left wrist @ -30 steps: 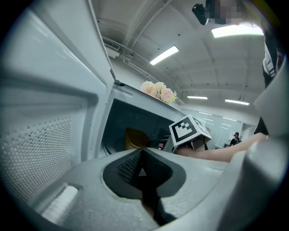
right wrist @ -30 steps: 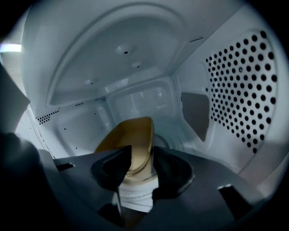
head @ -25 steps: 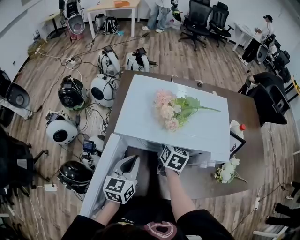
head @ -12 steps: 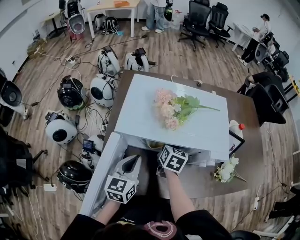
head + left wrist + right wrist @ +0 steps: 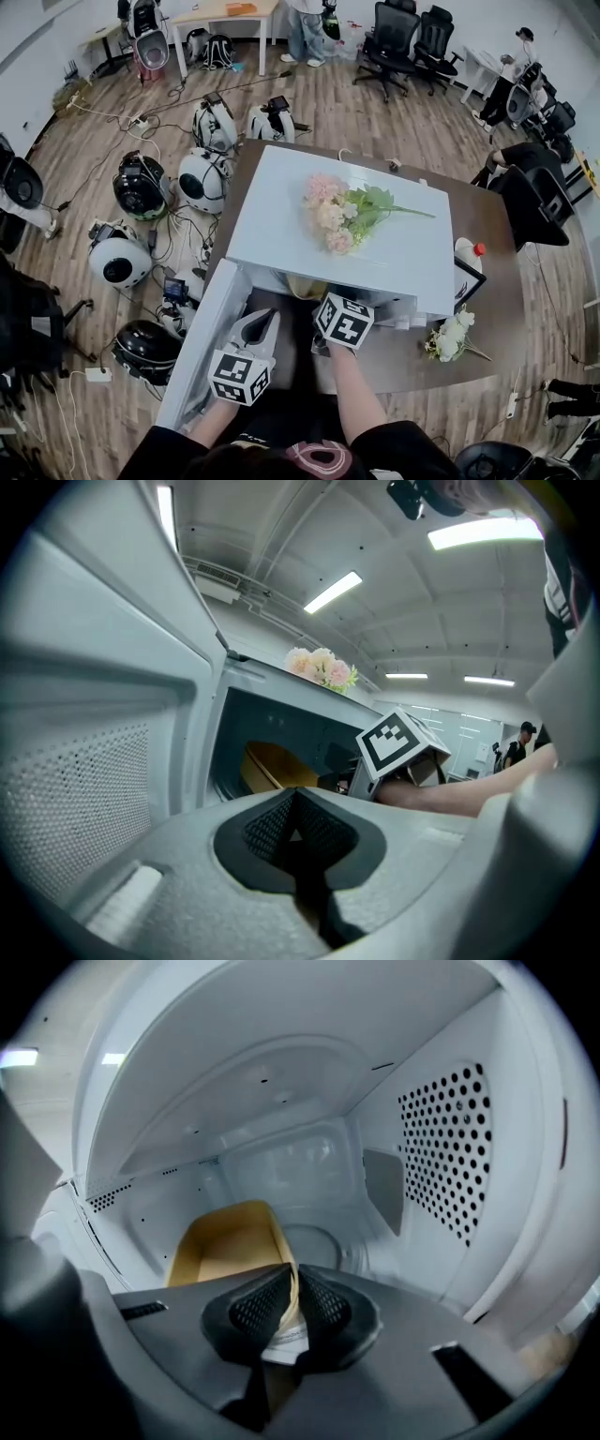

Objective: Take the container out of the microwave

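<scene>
The right gripper (image 5: 291,1277) is closing its jaws on the thin near wall of the tan paper container (image 5: 225,1241), which is sitting inside the microwave (image 5: 375,253), toward the left side of the cavity. That wall is looking light and soft, so a hard pinch is likely buckling it. Holding near a corner is probably giving the firmest grip. The left gripper (image 5: 296,801) is hovering by the open door (image 5: 202,347), jaws clenched on nothing. The cavity mouth is giving ample room, and the counter (image 5: 487,281) front edge is offering bare space.
</scene>
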Motion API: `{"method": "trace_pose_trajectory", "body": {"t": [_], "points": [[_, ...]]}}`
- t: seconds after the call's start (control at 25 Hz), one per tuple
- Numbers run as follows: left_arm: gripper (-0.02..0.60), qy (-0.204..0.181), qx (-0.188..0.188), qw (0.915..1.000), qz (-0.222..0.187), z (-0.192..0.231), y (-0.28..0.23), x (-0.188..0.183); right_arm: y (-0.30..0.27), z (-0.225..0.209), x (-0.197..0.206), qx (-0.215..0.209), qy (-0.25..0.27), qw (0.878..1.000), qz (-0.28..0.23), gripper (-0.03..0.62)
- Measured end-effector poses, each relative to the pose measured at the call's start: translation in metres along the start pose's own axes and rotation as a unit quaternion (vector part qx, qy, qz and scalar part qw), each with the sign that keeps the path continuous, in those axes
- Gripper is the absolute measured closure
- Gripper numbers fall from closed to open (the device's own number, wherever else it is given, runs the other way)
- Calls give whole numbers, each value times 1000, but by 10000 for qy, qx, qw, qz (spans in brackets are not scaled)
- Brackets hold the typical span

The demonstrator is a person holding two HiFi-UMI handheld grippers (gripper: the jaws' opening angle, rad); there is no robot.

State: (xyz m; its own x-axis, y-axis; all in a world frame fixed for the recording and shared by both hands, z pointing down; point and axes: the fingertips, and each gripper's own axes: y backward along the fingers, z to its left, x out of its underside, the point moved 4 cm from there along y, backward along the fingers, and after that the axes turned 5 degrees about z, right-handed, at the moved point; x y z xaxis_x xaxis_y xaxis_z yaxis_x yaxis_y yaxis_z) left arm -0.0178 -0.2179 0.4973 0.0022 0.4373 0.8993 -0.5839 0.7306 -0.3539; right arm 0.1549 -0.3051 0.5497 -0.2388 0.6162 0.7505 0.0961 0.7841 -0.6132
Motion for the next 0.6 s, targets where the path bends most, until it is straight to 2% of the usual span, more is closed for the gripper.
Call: {"method": "trace_pose_trajectory", "body": {"t": [0.6], "points": [[572,-46,199,9998,-34,-15,2,4,31,-12,13,-6,-90,9999,-103,559]]}}
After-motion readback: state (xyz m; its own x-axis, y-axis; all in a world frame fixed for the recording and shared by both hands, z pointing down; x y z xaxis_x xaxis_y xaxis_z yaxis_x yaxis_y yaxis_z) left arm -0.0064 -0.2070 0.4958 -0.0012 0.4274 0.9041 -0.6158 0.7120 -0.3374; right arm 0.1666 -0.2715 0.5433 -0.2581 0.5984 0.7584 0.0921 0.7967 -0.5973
